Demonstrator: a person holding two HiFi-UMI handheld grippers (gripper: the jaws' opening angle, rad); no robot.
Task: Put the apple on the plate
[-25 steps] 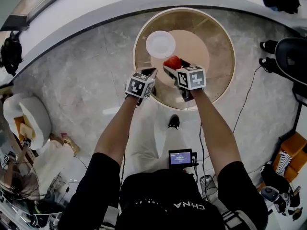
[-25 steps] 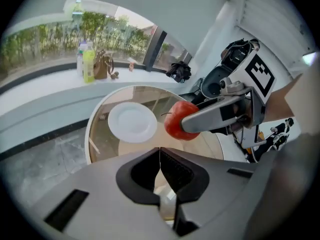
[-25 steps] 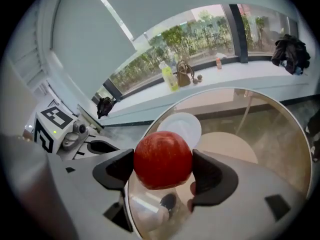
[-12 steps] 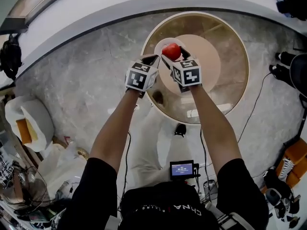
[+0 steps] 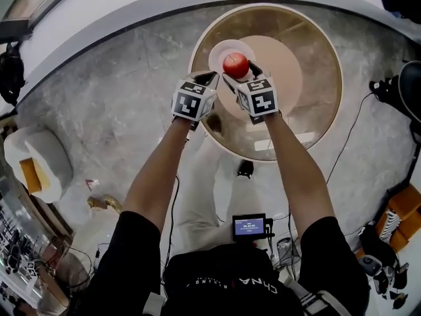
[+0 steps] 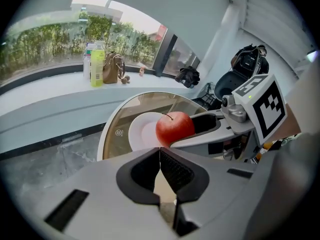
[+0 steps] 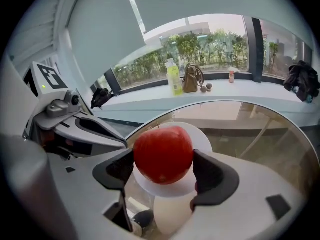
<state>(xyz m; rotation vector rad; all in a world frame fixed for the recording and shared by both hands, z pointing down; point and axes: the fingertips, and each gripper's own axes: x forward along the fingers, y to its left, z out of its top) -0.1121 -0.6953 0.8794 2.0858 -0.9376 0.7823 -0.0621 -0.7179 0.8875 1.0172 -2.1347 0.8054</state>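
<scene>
Pinching the apple (image 7: 163, 153) across its middle, the right gripper (image 5: 241, 73) holds it above the plate (image 7: 202, 134). The left gripper (image 6: 160, 171) is empty, jaws pressed together. Firm, smooth and round, the apple probably rolls if released high.

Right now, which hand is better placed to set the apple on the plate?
Right: the right gripper is shut on the apple, over the plate, so it likely just lowers and opens. The left gripper is shut and empty.

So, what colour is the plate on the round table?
Plain white; the plate shows best in the left gripper view.
</scene>
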